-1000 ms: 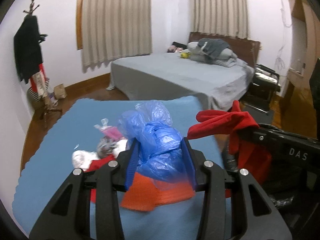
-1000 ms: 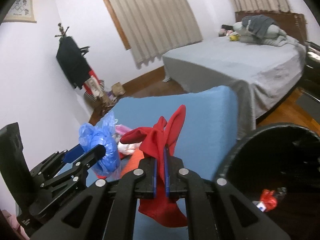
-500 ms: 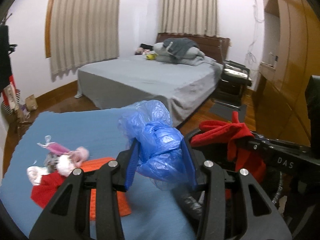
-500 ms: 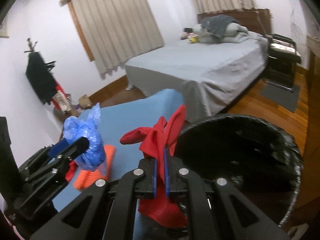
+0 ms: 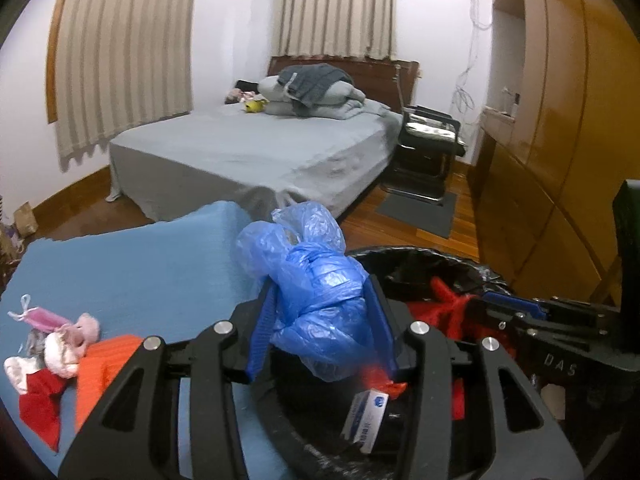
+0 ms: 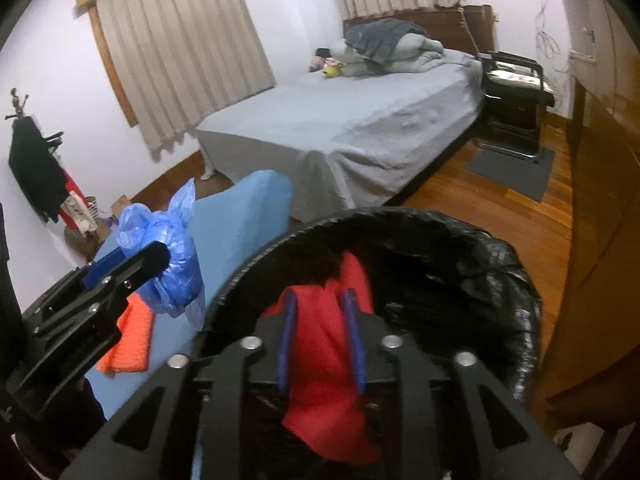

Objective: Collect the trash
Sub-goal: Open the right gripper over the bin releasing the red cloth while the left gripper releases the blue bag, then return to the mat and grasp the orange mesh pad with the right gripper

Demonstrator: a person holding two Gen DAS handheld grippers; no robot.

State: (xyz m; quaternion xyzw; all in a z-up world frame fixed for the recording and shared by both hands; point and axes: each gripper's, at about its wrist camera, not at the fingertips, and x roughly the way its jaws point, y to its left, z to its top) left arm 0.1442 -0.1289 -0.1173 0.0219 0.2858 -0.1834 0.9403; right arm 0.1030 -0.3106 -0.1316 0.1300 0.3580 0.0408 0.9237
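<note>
the right gripper [image 6: 320,340] hangs over the black-lined bin [image 6: 516,280], jaws parted, the red cloth [image 6: 324,380] loose between them and apparently dropping in. the left gripper [image 5: 320,320] clenches the blue plastic bag [image 5: 312,280] at the bin's near rim, not yet dropped. a small box [image 5: 366,416] already lies inside. left to collect on the blue table cover [image 5: 152,264]: an orange cloth [image 5: 102,376], another red piece [image 5: 38,408] and a pink-white clump [image 5: 64,340]. beyond stand a grey bed [image 5: 256,152], curtains [image 5: 124,52] and a wooden wardrobe [image 5: 560,120].
</note>
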